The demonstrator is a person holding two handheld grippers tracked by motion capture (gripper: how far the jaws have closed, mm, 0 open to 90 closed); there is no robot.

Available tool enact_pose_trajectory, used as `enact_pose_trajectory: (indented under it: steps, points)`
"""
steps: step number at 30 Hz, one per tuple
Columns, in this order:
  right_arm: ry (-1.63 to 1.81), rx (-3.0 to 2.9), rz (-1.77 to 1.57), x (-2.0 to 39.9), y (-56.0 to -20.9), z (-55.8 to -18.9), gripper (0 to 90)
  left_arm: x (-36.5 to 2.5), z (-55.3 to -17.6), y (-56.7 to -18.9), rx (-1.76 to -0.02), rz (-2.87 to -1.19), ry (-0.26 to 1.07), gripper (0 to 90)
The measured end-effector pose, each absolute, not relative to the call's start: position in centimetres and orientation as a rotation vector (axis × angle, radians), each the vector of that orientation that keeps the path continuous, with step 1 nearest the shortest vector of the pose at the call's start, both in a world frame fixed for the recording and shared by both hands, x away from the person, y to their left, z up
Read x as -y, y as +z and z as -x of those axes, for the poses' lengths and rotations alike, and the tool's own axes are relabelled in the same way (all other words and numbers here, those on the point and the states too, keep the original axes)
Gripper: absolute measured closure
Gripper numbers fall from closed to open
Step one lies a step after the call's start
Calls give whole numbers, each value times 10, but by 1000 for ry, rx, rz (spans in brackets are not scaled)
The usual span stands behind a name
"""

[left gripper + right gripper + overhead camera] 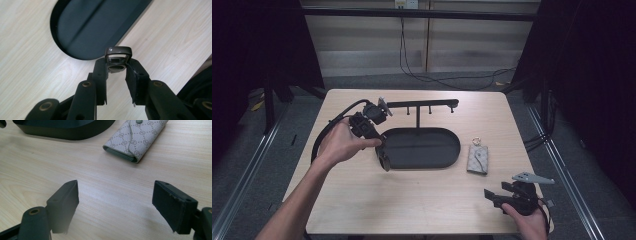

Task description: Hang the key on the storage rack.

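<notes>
A small dark-brown fob with a rectangular loop (118, 53) is pinched between the jaws of my left gripper (117, 67), which is shut on it. This gripper (384, 159) hangs just above the left end of the black oval tray (447, 155). A T-shaped black stand with short pegs (422, 105) rises from the tray's far side. A grey patterned key wallet (477, 159) lies flat on the table to the right of the tray, also seen in the right gripper view (135, 138). My right gripper (493, 195) stands open near the front right corner, its jaws (115, 200) holding nothing.
The light wooden table (412, 200) has bare room in front of the tray. A small metal ring (476, 142) sits at the wallet's far end. Black cables (437, 77) run across the floor behind the table, and dark curtains flank both sides.
</notes>
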State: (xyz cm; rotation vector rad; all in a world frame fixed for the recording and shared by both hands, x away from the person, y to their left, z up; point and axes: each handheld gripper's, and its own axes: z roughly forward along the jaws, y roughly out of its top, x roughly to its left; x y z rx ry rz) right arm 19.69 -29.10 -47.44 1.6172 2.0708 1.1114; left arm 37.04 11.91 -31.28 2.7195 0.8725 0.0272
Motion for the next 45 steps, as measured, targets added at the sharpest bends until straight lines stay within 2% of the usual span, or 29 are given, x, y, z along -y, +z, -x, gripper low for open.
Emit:
enact_pose_trajectory:
  steps: [24,30,36,45]
  points:
    - [1116,-2079,-1613,291,-474,-197,212,-107,-411,-299,-1111,-2705,37,708]
    - [1115,-2083,-1613,290,-474,-197,212,-100,-426,-303,-1153,-2741,8,708]
    - [1114,-2092,-1608,290,-475,-197,211,-96,-437,-301,-1199,-2758,60,708]
    - [1113,-2104,-1602,289,-475,-197,212,-87,-452,-307,-1245,-2755,36,708]
